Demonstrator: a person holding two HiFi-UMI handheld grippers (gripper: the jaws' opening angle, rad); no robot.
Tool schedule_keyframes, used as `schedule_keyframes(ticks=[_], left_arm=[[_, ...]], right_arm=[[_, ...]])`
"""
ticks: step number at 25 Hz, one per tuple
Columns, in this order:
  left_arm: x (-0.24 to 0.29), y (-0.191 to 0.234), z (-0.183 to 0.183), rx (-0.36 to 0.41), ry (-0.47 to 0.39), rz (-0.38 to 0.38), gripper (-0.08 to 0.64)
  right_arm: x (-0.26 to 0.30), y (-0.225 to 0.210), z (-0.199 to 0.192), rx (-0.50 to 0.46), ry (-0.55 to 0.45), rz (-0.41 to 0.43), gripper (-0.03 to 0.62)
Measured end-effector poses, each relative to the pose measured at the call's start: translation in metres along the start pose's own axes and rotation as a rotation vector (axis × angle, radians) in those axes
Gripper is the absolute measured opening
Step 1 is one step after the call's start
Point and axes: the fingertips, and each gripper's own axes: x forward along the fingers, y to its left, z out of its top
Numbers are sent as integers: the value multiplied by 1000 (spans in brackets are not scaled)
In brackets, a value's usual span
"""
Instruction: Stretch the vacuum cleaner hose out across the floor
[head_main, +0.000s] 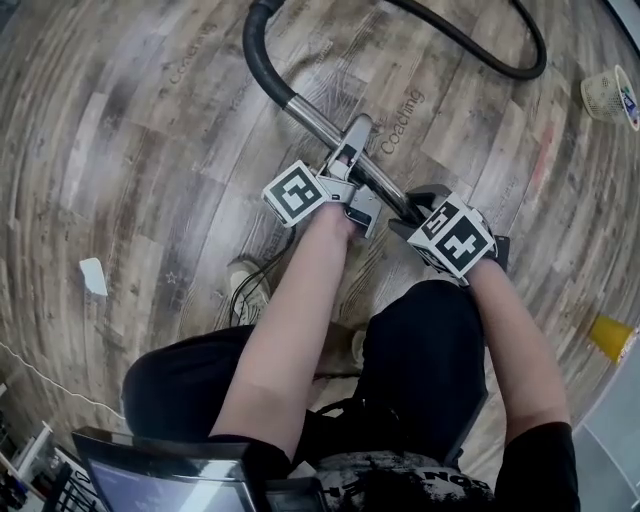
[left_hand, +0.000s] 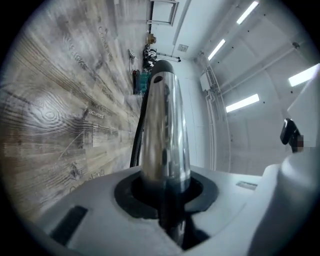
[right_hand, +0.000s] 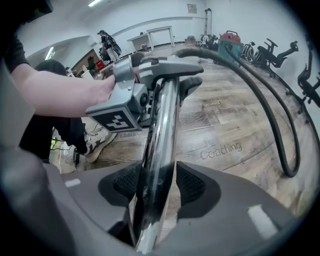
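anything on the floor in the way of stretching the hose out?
Nothing visible blocks it. The hose loops over bare wood floor. A white basket at the right edge and a white scrap at the left lie off to the sides, apart from it.

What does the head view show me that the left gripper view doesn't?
Head view only: the right gripper, the person's arms, the whole loop of the black hose, and a basket on the floor. Left gripper view only: ceiling lights, a white wall, and its own fingers closed round the tube. Both: the chrome tube, black hose and wood floor.
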Motion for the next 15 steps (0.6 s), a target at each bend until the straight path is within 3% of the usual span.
schedule_keyframes(ticks=[2,5,7,11,15], left_arm=[[5,-8,-4,23,16,3,84],[11,-22,-10,-9,15,-13,84],[13,-23,-5,53,18,-7,84],[1,-11,7,179,47,129,84],[19,-51,13,209,106,11,84]], right_arm=[[6,-2,0,15,14,-4,213],[12,-3,3,34,9,-14,155],[12,-5,6,51,-11,-25,118],[10,-4,18,66,-62,-26,109],[-2,-1,42,60,-122,-37,112]])
